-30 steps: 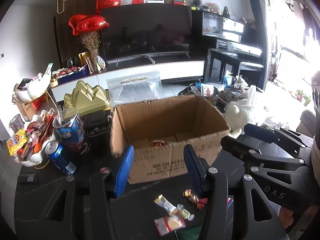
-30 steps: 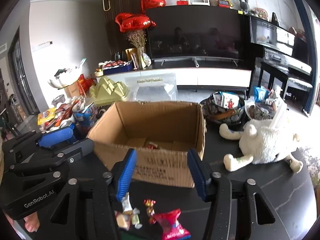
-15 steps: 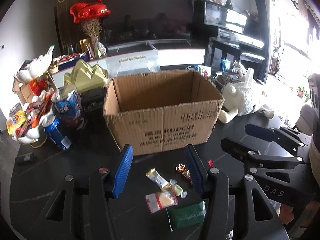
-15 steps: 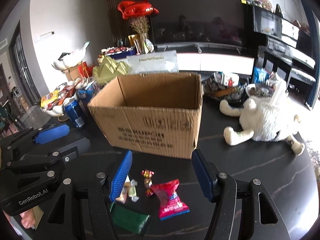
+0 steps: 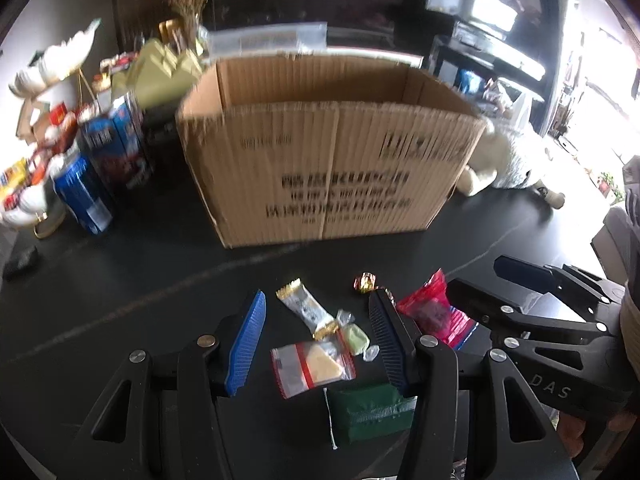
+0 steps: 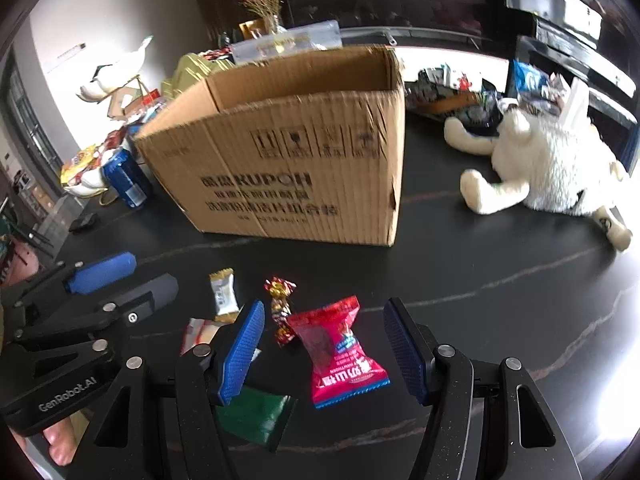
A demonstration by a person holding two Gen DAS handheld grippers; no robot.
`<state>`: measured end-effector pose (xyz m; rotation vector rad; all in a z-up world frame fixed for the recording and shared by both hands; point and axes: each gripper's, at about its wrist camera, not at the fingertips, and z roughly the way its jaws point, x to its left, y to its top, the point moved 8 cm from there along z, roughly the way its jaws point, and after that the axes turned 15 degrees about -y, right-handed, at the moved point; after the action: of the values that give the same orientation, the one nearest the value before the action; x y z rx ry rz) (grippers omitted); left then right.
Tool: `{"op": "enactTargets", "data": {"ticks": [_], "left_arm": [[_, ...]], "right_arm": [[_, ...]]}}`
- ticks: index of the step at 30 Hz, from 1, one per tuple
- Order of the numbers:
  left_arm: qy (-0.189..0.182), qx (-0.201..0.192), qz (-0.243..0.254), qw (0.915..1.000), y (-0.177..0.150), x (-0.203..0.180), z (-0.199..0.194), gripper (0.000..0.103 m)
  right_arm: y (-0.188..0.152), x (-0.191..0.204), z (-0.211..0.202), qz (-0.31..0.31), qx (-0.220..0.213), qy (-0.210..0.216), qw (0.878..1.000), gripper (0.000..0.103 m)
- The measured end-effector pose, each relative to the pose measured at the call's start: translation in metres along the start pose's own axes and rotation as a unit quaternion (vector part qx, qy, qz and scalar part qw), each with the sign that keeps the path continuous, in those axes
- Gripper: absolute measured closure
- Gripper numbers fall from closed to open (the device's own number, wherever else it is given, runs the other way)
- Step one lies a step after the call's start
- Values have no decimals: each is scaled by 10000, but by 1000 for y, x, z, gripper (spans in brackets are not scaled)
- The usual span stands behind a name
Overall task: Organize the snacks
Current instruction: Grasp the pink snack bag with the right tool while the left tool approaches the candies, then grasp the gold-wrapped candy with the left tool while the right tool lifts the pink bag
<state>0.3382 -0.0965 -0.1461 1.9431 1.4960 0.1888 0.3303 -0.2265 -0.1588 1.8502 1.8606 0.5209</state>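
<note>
An open cardboard box [image 5: 332, 168] [image 6: 292, 168] stands on the black table [image 5: 132, 280]. In front of it lie small snacks. My left gripper [image 5: 320, 340] is open and empty, low over a clear bag with a yellow wedge [image 5: 312, 366], a white bar wrapper [image 5: 306, 310], a pale green candy [image 5: 356, 338] and a dark green packet [image 5: 372, 408]. My right gripper [image 6: 324, 354] is open and empty, straddling a red snack pouch [image 6: 340, 354]. A red-gold candy [image 6: 281, 308] and the white bar [image 6: 224, 294] lie left of it.
Blue cans [image 5: 84, 196] and a snack-filled white dish [image 5: 24, 184] stand left of the box. A white plush toy [image 6: 544, 168] lies at the right, with bowls of snacks [image 6: 452, 96] behind it. A small dark object [image 6: 84, 222] lies near the left table edge.
Both grippers have drawn back from the box and dropped toward the table. The loose snacks now lie between the open fingers, and the box interior is out of sight.
</note>
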Motion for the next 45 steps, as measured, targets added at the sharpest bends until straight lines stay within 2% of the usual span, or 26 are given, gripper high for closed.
{"op": "enactTargets", "data": {"ticks": [9,14,18,21,27,31,35,40,45], "left_arm": [[-5,295,119,9995,-16,-10,32,50],[-129,385,189,9990,-17,-17,48,54],[-144,426,264,9986,-16,-18,52,56],[-160,443,199,9987,-15,-17,53,62],[-186,480,128,9986,-17,-12,55,64],[-393,532,90,9978,-16,-18,59,64],[-399,548,147,9976,-14,-26,64,64],[-448,531,149,9975,-8,-31,71,64],[-443,620,120,9970,-10,-35,84,64]], "right_arm": [[-25,-9,27,160,213,63,9996,40],[-31,-13,38,155,320,116,9993,40],[-33,-11,39,85,340,226,9991,40],[-33,-5,40,-48,342,279,9990,40],[-38,-1,50,-113,510,383,9979,40],[-40,0,56,-178,568,337,9977,42],[-39,-1,55,-156,514,380,9978,62],[-36,-10,55,-12,404,291,9988,66],[-31,-25,47,66,209,-47,9997,66]]}}
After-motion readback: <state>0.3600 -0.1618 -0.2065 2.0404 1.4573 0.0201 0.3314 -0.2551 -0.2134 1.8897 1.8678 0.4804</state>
